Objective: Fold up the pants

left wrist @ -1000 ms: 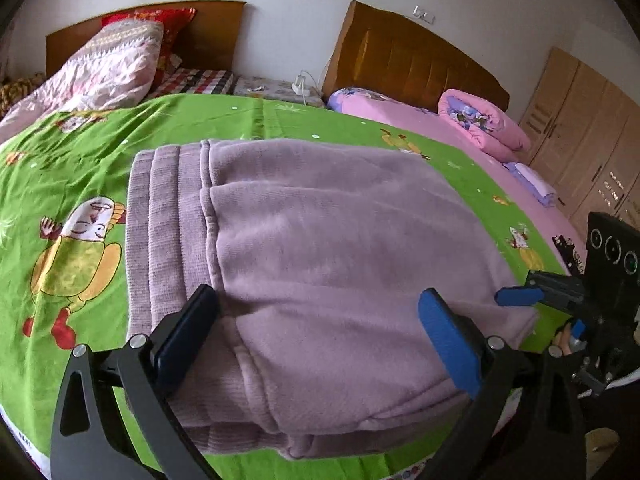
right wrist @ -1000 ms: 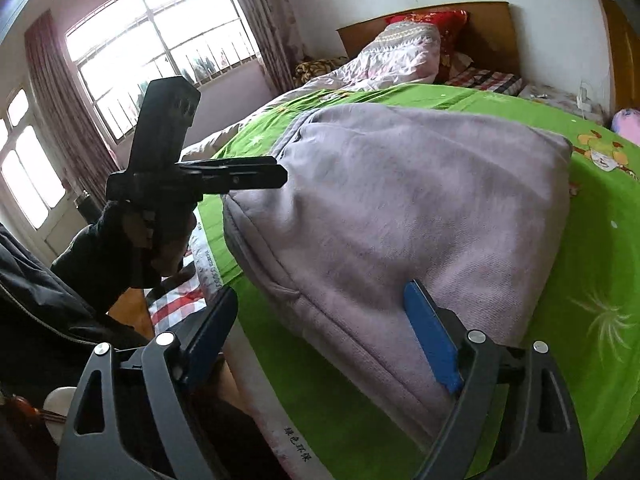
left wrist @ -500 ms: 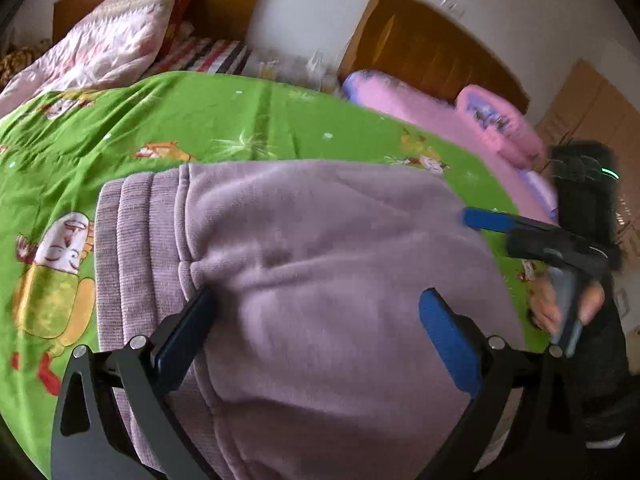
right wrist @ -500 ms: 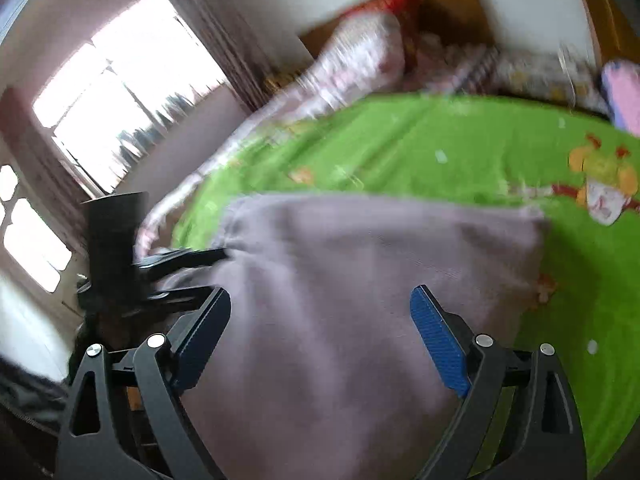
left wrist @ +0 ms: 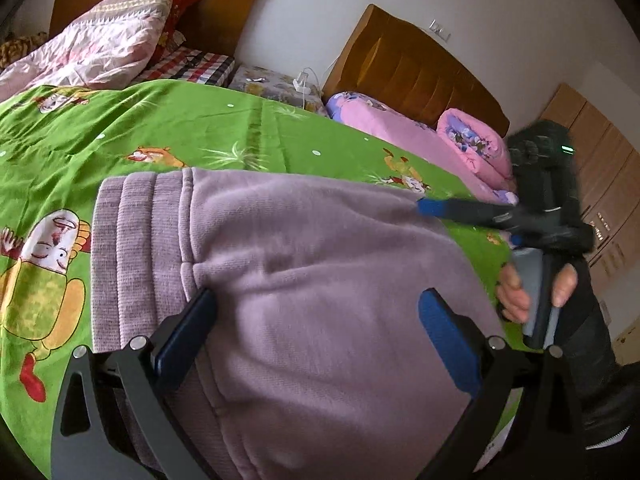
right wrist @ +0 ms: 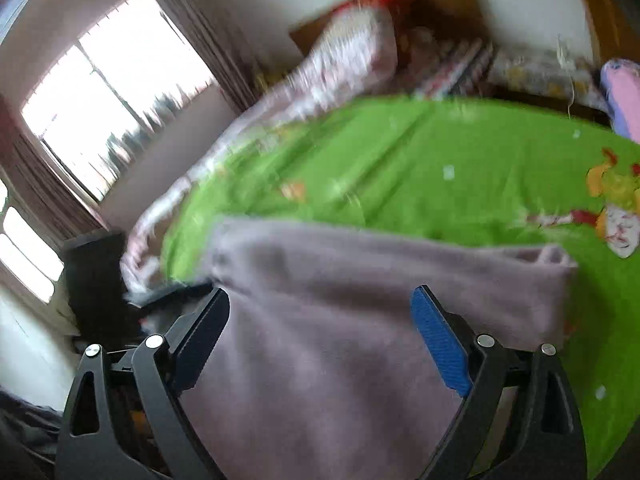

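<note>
Mauve fleece pants (left wrist: 320, 280), folded into a thick pad, lying on green cartoon-print bedsheet (left wrist: 160, 132) near bed's front edge; ribbed waistband (left wrist: 132, 248) at 9 o'clock in left wrist view. Left gripper (left wrist: 316, 332) above pants, jaws spread wide, holding nothing. Right gripper (right wrist: 320, 328) likewise over pants (right wrist: 360, 320), jaws spread, empty; that view motion-blurred. Right gripper also visible from left wrist at 3 o'clock (left wrist: 428, 206), blue tip at pants' far edge; contact not determinable. Pink quilt (left wrist: 472, 148) at 2 o'clock.

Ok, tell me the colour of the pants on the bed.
Pale lilac-mauve pants, plain, with a ribbed waistband; clearest in the left wrist view.
</note>
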`<action>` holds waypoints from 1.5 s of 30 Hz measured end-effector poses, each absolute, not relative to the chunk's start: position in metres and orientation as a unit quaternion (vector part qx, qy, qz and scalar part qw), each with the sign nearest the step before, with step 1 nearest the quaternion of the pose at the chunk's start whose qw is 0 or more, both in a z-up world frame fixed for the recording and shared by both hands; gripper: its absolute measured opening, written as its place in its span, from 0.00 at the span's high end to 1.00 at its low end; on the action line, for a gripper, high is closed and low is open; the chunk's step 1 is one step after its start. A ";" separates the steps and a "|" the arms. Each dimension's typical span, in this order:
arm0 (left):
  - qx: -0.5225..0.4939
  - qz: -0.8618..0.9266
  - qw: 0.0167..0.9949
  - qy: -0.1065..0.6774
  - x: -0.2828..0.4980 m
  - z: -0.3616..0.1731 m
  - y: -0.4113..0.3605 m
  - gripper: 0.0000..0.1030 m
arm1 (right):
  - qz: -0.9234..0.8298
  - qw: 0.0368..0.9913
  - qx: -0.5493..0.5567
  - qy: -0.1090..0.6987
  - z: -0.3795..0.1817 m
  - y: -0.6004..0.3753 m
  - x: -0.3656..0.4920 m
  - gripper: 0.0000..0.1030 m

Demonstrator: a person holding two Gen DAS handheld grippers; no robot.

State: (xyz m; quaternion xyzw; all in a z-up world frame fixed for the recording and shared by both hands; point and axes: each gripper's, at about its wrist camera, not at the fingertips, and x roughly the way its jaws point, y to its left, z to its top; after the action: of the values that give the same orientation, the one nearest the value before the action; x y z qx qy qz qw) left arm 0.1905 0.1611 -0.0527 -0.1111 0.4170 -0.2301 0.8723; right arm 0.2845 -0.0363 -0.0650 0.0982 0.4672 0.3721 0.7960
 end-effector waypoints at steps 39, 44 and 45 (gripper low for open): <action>-0.036 -0.191 0.902 0.385 0.170 -0.054 0.141 0.02 | 0.186 0.895 -0.007 0.405 -0.087 -0.063 0.088 0.05; -0.057 -0.191 0.909 0.367 0.166 -0.054 0.147 0.03 | 0.172 0.906 -0.025 0.385 -0.086 -0.061 0.080 0.05; -0.068 -0.192 0.909 0.363 0.165 -0.054 0.150 0.04 | 0.169 0.908 -0.026 0.383 -0.086 -0.062 0.078 0.05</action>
State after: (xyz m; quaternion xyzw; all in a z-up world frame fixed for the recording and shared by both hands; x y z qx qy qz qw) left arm 0.1653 0.1497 -0.0539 -0.0680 0.3629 -0.1923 0.9092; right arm 0.0777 -0.0617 -0.0858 -0.0261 0.3828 0.1688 0.9079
